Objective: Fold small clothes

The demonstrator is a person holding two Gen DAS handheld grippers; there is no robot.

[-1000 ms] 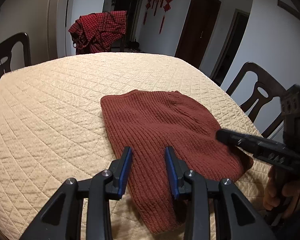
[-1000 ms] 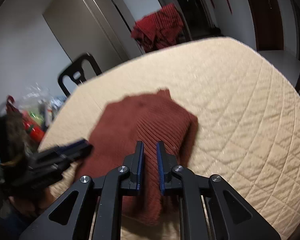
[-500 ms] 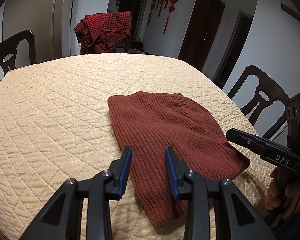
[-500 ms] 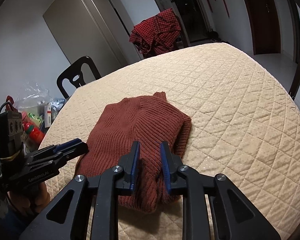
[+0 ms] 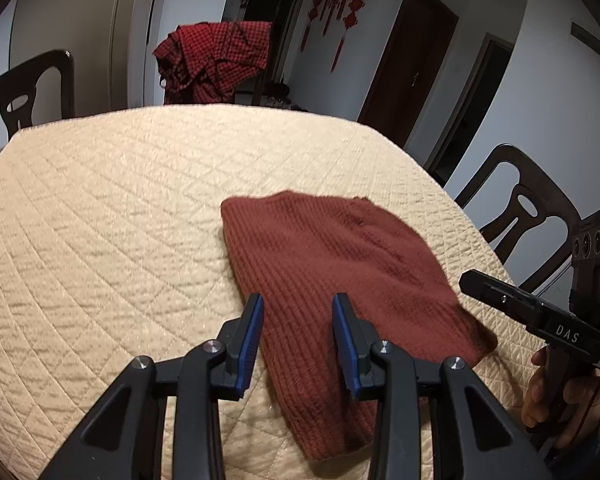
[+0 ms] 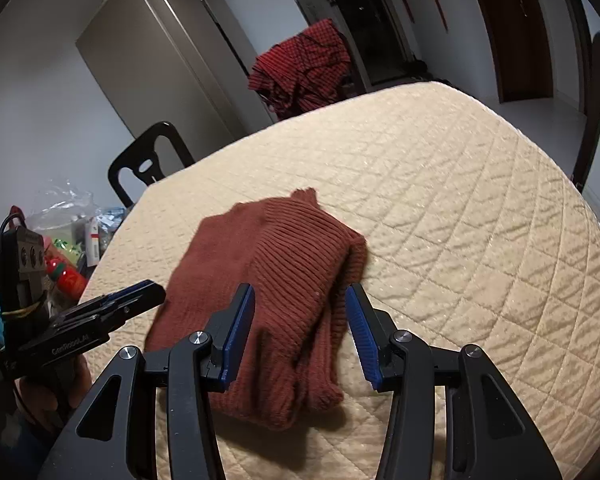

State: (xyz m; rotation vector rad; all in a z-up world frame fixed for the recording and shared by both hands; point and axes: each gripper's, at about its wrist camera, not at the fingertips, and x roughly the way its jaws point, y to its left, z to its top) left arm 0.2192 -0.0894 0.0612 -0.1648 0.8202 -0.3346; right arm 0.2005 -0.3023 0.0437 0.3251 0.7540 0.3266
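Observation:
A folded rust-brown knit sweater (image 5: 340, 280) lies on the table with the beige quilted cover (image 5: 120, 220); it also shows in the right wrist view (image 6: 276, 280). My left gripper (image 5: 298, 340) is open and empty, held just above the sweater's near edge. My right gripper (image 6: 300, 328) is open and empty, over the sweater's near folded end. The right gripper shows at the right in the left wrist view (image 5: 540, 312), off the table's edge. The left gripper shows at the left in the right wrist view (image 6: 100, 316).
Dark wooden chairs (image 5: 520, 216) (image 5: 24, 92) stand around the table. A red checked garment (image 5: 216, 60) hangs over a far chair. Bottles and bags (image 6: 68, 240) clutter a spot left of the table. A grey cabinet (image 6: 160, 56) stands behind.
My right gripper has opened wide from nearly shut. Both grippers have drawn back a little from the sweater. The sweater has stayed folded on the table.

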